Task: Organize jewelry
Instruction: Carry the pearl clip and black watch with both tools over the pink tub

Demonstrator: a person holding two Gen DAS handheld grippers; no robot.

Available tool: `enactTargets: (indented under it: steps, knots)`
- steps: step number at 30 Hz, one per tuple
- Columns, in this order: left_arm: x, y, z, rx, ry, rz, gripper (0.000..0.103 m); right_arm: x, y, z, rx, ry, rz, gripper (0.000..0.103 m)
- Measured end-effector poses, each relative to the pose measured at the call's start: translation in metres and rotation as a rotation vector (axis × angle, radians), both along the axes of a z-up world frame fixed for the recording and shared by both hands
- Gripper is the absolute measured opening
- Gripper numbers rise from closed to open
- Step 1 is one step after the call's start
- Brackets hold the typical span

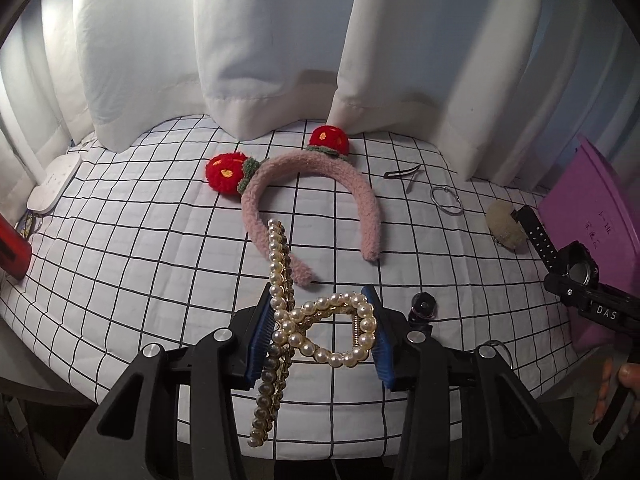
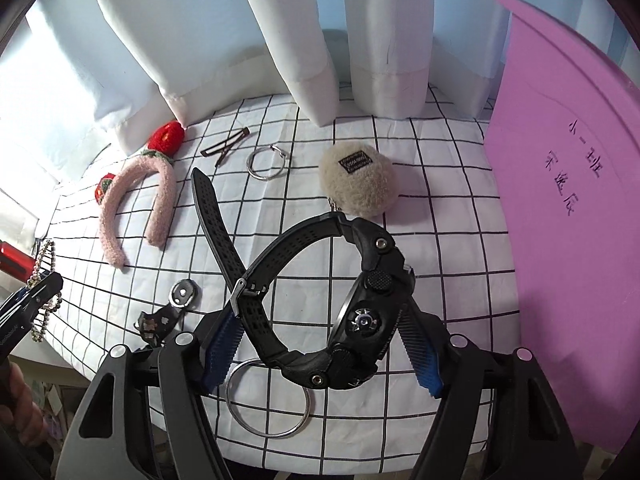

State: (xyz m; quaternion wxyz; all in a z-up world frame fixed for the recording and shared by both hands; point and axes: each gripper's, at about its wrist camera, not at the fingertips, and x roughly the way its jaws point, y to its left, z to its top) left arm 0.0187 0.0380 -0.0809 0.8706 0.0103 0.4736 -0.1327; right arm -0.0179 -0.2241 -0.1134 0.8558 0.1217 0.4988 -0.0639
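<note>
My left gripper is shut on a pearl hair claw clip and holds it above the checked cloth. My right gripper is shut on a black wristwatch, its strap looping up and left; the watch also shows at the right in the left wrist view. A pink fuzzy headband with two red pompoms lies further back, also in the right wrist view. A purple box stands at the right.
On the cloth lie brown hair pins, a small metal ring, a beige fluffy ball charm, a large metal ring and a small dark clip. White curtains hang behind. A red object sits far left.
</note>
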Motion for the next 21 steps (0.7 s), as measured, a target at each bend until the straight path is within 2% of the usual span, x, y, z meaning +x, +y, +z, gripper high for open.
enactTargets:
  steps: [6, 13, 21]
  knots:
    - [-0.001, -0.034, 0.039, -0.028, -0.071, -0.101, 0.041, -0.014, -0.003, 0.049, -0.010, -0.102, -0.020, 0.070]
    - [-0.003, -0.088, 0.078, -0.085, -0.137, -0.251, 0.042, -0.042, -0.029, 0.094, -0.039, -0.201, -0.100, 0.070]
    - [-0.017, -0.175, 0.113, -0.141, -0.216, -0.452, 0.042, -0.093, -0.091, 0.132, -0.088, -0.267, -0.259, 0.070]
